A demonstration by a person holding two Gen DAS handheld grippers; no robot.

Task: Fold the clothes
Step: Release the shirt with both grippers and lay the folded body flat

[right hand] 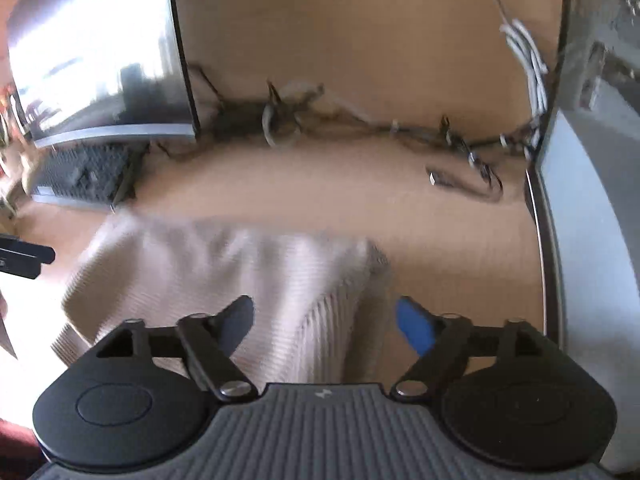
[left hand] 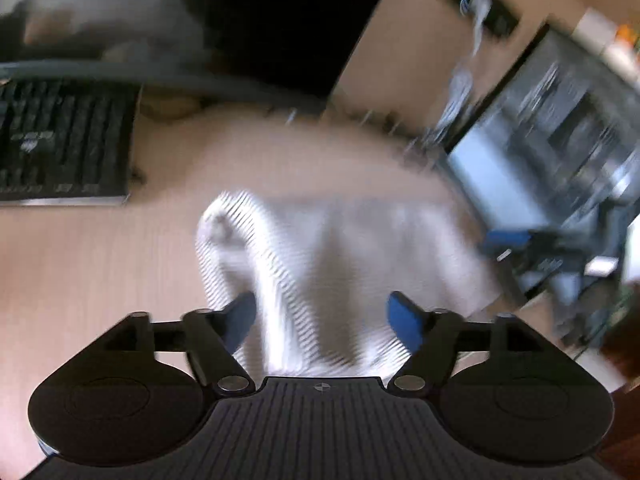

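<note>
Right, I have both sets of jaws standing wide with nothing pinched in either. Through the left wrist view, my left gripper (left hand: 322, 316) hangs over the near edge of the ribbed white garment (left hand: 340, 256), which lies on the wooden desk (left hand: 88, 256) directly ahead of and beneath the fingers; a rounded, rolled-looking end of it curls up just left of centre, past the left finger. Through the right wrist view, my right gripper (right hand: 324, 320) sits over the same garment (right hand: 224, 268), but here the cloth spreads mostly to the left of the jaws, with its right-hand corner falling between the fingers and bare desk beyond the right blue pad (right hand: 414, 330). So the cloth's long axis runs across both views, side to side, and I judge each gripper to be stationed near one end of its near edge. Both pictures are smeared, so I cannot say how neatly the layers lie. My guess is the next fold takes the near edge away from me, toward the keyboard (left hand: 60, 144) and the cable tangle (right hand: 288, 112) at the back.
</note>
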